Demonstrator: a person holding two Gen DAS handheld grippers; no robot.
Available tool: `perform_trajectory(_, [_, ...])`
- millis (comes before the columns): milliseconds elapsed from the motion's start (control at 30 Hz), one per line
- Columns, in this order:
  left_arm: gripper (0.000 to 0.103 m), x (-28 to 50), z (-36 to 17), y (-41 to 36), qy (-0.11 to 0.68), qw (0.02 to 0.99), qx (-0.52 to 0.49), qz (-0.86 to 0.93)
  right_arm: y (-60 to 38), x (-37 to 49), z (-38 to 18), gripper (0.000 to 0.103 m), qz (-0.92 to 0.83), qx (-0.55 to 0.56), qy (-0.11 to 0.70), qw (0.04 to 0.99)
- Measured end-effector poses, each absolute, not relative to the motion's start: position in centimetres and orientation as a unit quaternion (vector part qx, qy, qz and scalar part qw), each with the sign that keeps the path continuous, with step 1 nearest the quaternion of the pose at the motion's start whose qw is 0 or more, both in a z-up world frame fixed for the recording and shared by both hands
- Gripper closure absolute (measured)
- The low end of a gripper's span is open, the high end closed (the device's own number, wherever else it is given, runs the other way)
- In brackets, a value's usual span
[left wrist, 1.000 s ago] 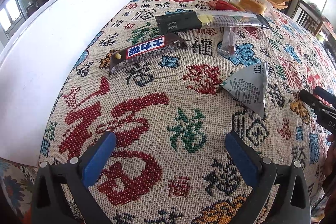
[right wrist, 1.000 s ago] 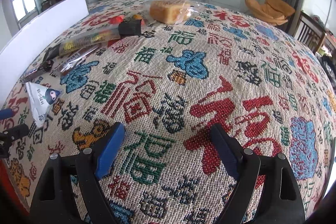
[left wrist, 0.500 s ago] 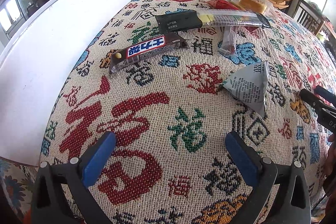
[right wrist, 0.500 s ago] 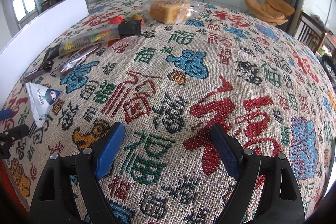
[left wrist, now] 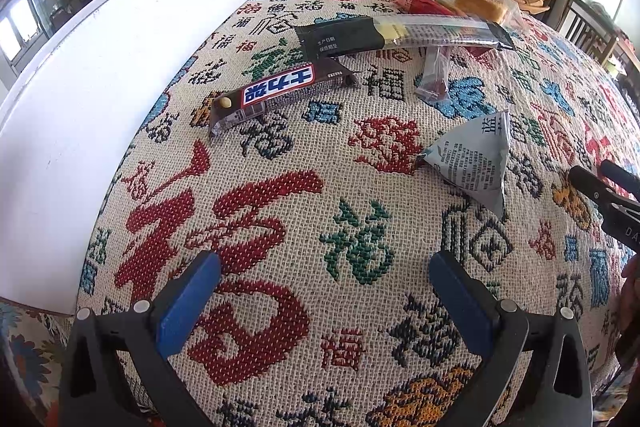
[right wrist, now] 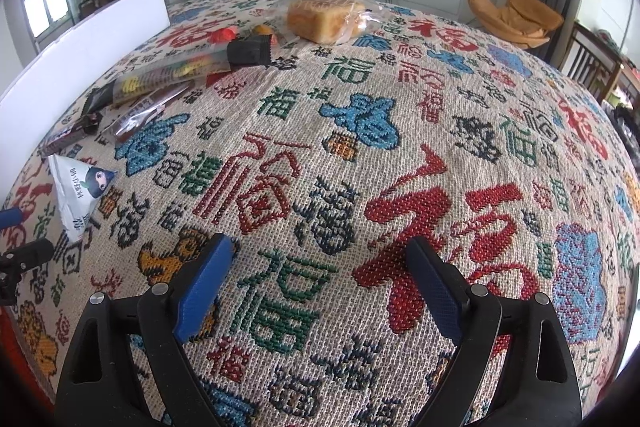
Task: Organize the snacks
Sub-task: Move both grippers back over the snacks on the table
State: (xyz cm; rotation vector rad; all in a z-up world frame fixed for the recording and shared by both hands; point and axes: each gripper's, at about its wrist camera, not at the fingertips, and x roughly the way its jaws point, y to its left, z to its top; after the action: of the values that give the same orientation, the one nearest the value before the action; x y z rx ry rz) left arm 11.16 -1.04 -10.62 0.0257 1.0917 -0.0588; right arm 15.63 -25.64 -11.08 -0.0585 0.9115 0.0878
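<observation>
left claw (left wrist: 324, 291): jaws spread wide, nothing between them, low over the cloth at bottom centre of the left view
right claw (right wrist: 318, 277): also wide open, empty, bottom centre of the right view; bare cloth ahead of it
candy bar (left wrist: 280, 93): upper centre-left of left view, straight ahead of left claw & a bit left; long axis slants from lower left to upper right
triangle pack (left wrist: 476, 163): right of centre in left view, ahead-right of left claw; in right view it sits at far left edge, so it lies between the two claws
long black pack (left wrist: 400, 35): behind the candy bar, lying almost across the frame, one end just beside the bar's far end
small clear pack (left wrist: 434, 75): under/just below the long pack, upper right of centre
bread bag (right wrist: 324, 15): top centre of right view, far from both claws
white board (left wrist: 100, 87): stands along the cloth's left edge
nearer arm: left one, prob for candy bar or triangle pack; right claw well apart from every snack
next move, my guess: left claw goes fwd, wrist turned so jaws cross the bar's short side
</observation>
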Motion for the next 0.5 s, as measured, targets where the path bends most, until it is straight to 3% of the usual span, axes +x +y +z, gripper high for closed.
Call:
perform_trajectory(133, [0.0, 11.0, -10.4, 0.3, 0.526, 0.851, -0.006, -0.008, -25.3, 15.5, -10.7, 0.011, 0.039, -0.008, 0.448, 0.893])
perform_trajectory(233, [0.0, 10.6, -10.0, 2.5, 0.515, 0.855, -0.062, 0.001, -23.2, 13.7, -9.1, 0.012, 0.143, 0.048, 0.409, 0.9])
perform_trajectory(500, [0.003, 10.5, -10.0, 3.5, 0.509, 0.857, -0.082, 0.014, -13.6, 15.7, -8.3, 0.014, 0.272, -0.023, 0.404, 0.873])
